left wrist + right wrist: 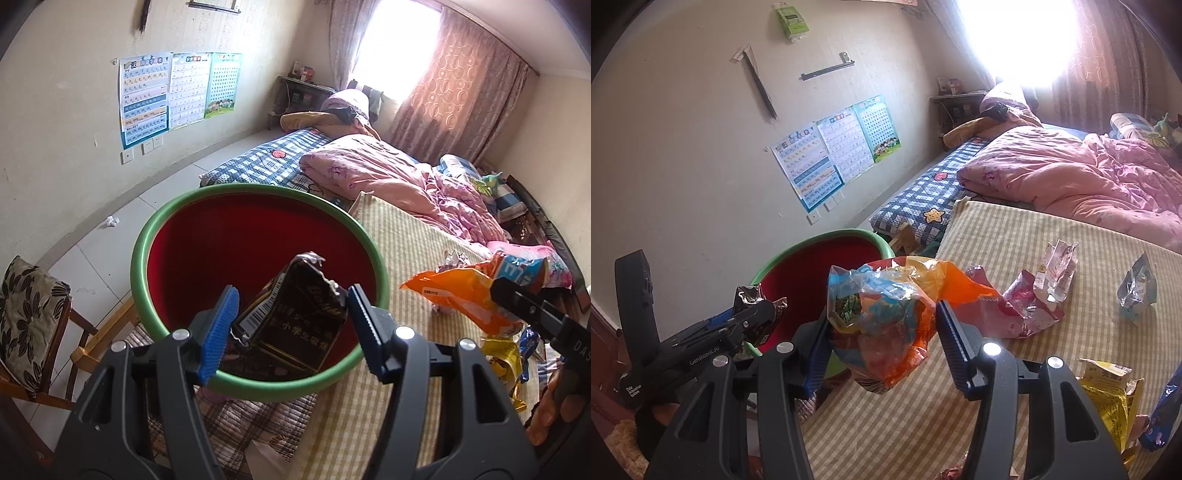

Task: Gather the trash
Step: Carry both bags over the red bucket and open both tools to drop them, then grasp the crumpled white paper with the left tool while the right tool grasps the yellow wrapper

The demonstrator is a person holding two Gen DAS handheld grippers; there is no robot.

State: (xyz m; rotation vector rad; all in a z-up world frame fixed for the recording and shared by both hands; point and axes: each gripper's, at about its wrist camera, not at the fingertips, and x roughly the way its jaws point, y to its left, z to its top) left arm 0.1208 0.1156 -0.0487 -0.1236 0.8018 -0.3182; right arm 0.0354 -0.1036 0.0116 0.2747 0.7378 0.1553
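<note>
A red bin with a green rim [155, 236] stands beside the bed; it also shows in the right wrist view [812, 273]. My left gripper [291, 328] is over the bin, its blue pads [221, 325] wide apart around a black snack wrapper [291, 317], which seems to touch only the right pad. My right gripper [882, 339] holds an orange and blue snack bag [882, 317] above the bed edge next to the bin; the bag also shows in the left wrist view [465, 291].
Several wrappers lie on the striped mat [960, 424]: pink [1030, 314], white [1056, 273], silver-blue [1137, 291], yellow [1108, 402]. A pink quilt [1089, 173] lies beyond. A wooden chair with a cushion [26, 314] stands left. A crumpled paper [110, 221] lies on the floor.
</note>
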